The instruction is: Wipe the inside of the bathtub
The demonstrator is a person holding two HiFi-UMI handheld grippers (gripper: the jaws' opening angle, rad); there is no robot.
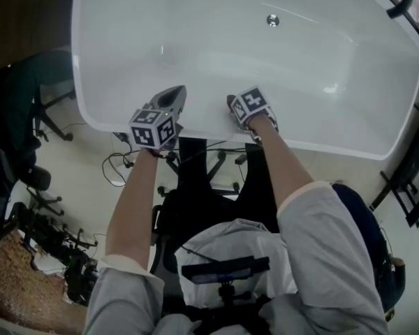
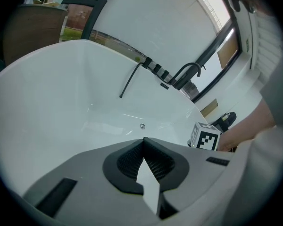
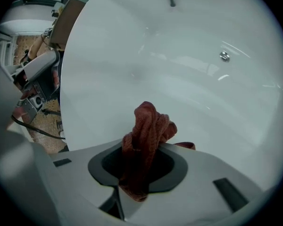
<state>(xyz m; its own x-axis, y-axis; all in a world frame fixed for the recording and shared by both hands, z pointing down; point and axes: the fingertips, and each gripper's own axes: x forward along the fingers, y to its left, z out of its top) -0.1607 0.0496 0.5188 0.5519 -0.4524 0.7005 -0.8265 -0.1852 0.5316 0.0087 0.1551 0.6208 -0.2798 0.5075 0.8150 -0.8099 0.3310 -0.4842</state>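
A white bathtub (image 1: 126,19) fills the upper head view, its drain (image 1: 272,20) near the far side. My right gripper (image 1: 239,107) hovers over the tub's near rim, shut on a bunched reddish-brown cloth (image 3: 148,133) that pokes up between its jaws. My left gripper (image 1: 173,98) is beside it over the same rim, jaws closed tip to tip with nothing between them (image 2: 143,141). The tub's inner wall (image 3: 188,79) and drain (image 3: 224,56) lie ahead of the cloth. The drain (image 2: 142,125) also shows in the left gripper view.
A dark faucet (image 2: 186,72) and a thin black rod (image 2: 129,81) stand at the tub's far rim by a window. Office chairs (image 1: 28,110), cables (image 1: 119,166) and equipment (image 1: 63,246) sit on the floor at the left. A black stand (image 1: 408,180) is at the right.
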